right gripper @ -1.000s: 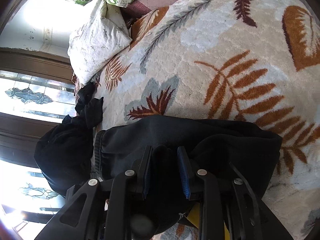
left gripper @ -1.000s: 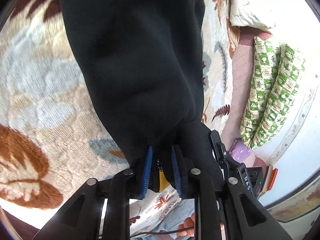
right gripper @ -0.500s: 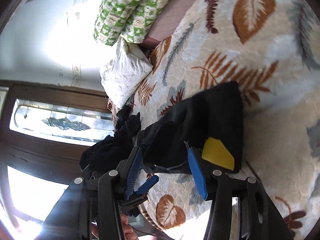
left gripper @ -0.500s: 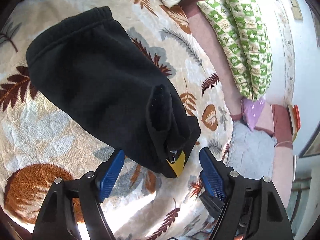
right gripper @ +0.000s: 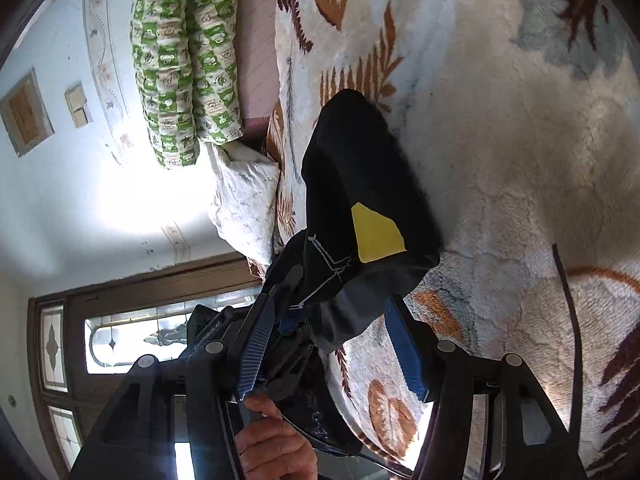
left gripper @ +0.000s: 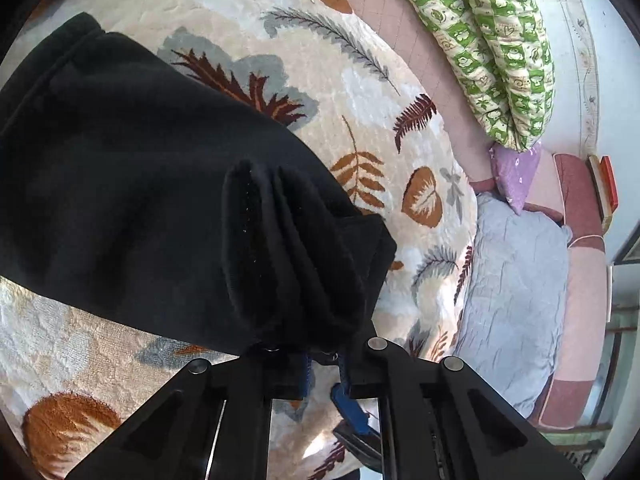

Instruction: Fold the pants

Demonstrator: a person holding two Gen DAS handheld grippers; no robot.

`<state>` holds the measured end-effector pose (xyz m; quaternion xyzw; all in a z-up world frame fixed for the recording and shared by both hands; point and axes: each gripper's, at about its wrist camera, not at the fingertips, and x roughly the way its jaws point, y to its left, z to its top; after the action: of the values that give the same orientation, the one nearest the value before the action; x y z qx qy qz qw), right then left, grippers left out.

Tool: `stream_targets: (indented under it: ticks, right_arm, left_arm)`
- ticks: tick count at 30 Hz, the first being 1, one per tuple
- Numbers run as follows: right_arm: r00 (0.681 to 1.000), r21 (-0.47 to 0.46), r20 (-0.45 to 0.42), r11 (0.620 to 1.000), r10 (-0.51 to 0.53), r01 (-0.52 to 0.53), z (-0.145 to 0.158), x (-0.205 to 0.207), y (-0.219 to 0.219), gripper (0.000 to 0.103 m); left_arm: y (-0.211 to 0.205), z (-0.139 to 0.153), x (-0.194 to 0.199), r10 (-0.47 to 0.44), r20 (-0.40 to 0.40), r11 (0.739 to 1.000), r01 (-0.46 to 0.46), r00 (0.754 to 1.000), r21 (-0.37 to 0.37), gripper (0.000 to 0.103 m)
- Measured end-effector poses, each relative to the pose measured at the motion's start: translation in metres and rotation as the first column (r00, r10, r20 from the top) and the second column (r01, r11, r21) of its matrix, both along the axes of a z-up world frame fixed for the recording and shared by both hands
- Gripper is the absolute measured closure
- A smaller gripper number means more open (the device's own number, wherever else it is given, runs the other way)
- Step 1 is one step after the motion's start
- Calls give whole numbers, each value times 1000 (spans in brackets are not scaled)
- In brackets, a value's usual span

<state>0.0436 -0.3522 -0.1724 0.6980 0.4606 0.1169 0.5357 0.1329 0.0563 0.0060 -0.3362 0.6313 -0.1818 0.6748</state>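
The black pants (left gripper: 132, 184) lie folded on the leaf-patterned blanket (left gripper: 280, 40). My left gripper (left gripper: 322, 364) is shut on a bunched corner of the pants at the near edge. In the right wrist view the pants (right gripper: 360, 168) show a yellow patch (right gripper: 376, 234) and white stitching. My right gripper (right gripper: 332, 350) is open and holds nothing; its blue pads (right gripper: 404, 350) stand to either side of the pants' near corner. The left gripper and the hand holding it (right gripper: 268, 436) show there, just left of the corner.
A green patterned rolled quilt (left gripper: 492, 48) and a white pillow (right gripper: 248, 196) lie at the head of the bed. A purple pillow (left gripper: 516, 172) and a grey blanket (left gripper: 516, 280) lie to the right. A wood door with glass panes (right gripper: 80, 352) stands behind.
Both grippers let go of the pants and opened half a second ago. Since then my left gripper has come back in and shut on the near corner; the right stays open.
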Motion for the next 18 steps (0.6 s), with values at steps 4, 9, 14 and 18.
stream_targets:
  ticks: [4,9,14,18]
  right_arm:
    - [996,59,-45,995,-78,81,-12,0,18,40]
    - [970,195,-68,950,-235,244,-30,-1,41,33]
    - [921,275,-64,880,-384,386,-45,0,44,31]
    - [908,276,-15,872,-418,405,-44,5,24,67]
  left_arm:
    - [0,7,15,37,-30,995,-39,999,-88,95]
    - [7,6,18,72,-87,983,-85,994,-160,95]
    - [5,3,13,88,-111,977,-107,990,-184,95]
    - [3,5,12,101,-73,980,-112,992,-163,95]
